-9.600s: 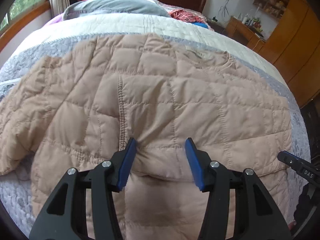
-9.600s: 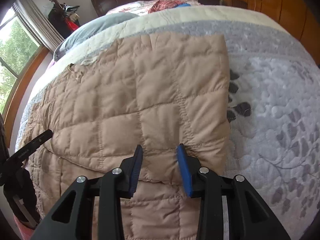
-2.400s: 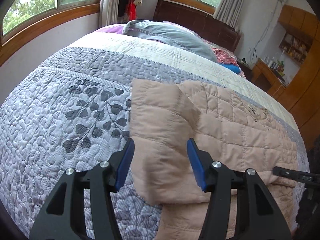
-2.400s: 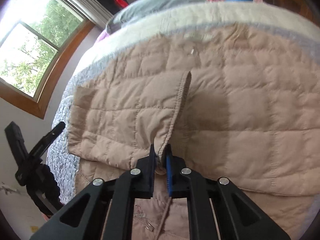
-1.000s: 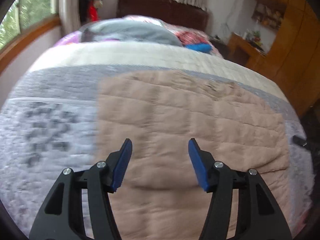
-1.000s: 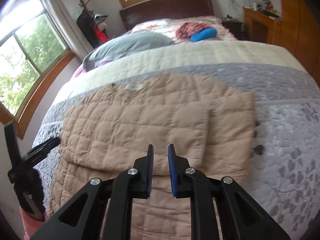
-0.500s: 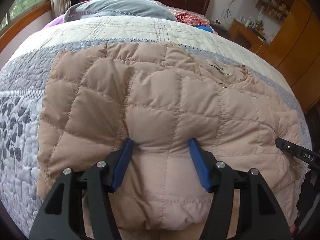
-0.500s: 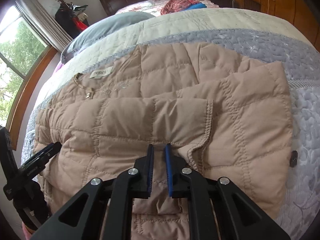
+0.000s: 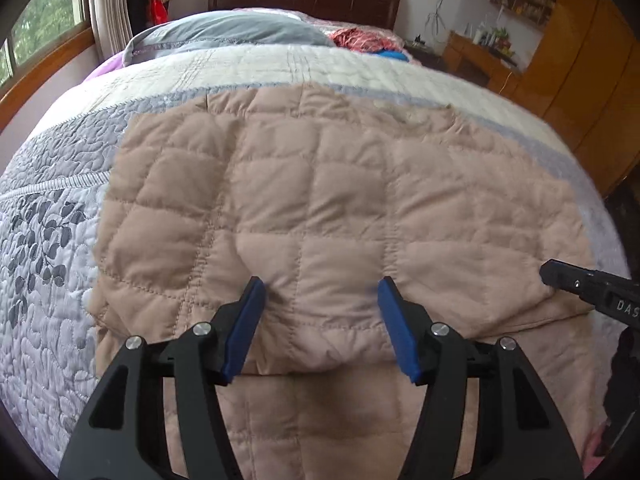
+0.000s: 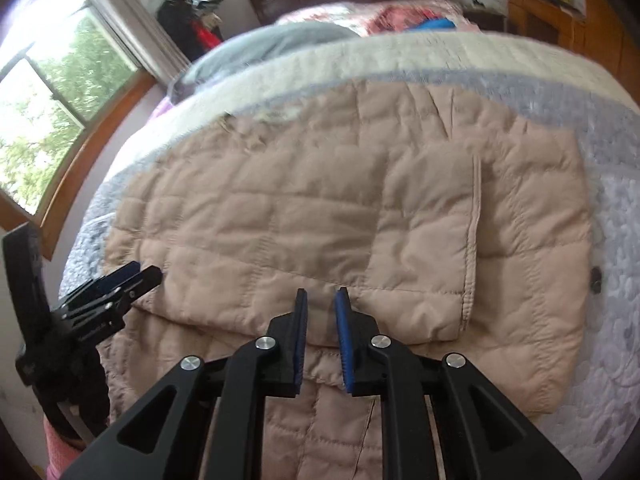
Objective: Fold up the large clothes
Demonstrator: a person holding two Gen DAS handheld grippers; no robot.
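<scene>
A beige quilted jacket [image 9: 340, 184] lies flat on the bed, both sleeves folded in across its body. My left gripper [image 9: 320, 312] is open and low over the near edge of a folded sleeve, whose padding bulges up between the blue pads [image 9: 244, 324]. My right gripper [image 10: 320, 312] hovers at the near edge of the other folded sleeve [image 10: 420, 248]. Its jaws are opening, with only a narrow gap and nothing in it. The left gripper [image 10: 142, 272] shows at the jacket's left edge, and one of the right gripper's fingers [image 9: 580, 284] at its right edge.
A grey leaf-patterned bedspread [image 9: 44, 240] surrounds the jacket. A grey pillow [image 9: 232, 34] and red and blue cloth [image 9: 372, 42] lie by the dark headboard. There are wooden cabinets [image 9: 580, 60] on the right and a window [image 10: 48, 92] on the left.
Both grippers have come down toward the jacket's near folded edge. The right jaws stand slightly wider apart than half a second ago. The jacket has not moved.
</scene>
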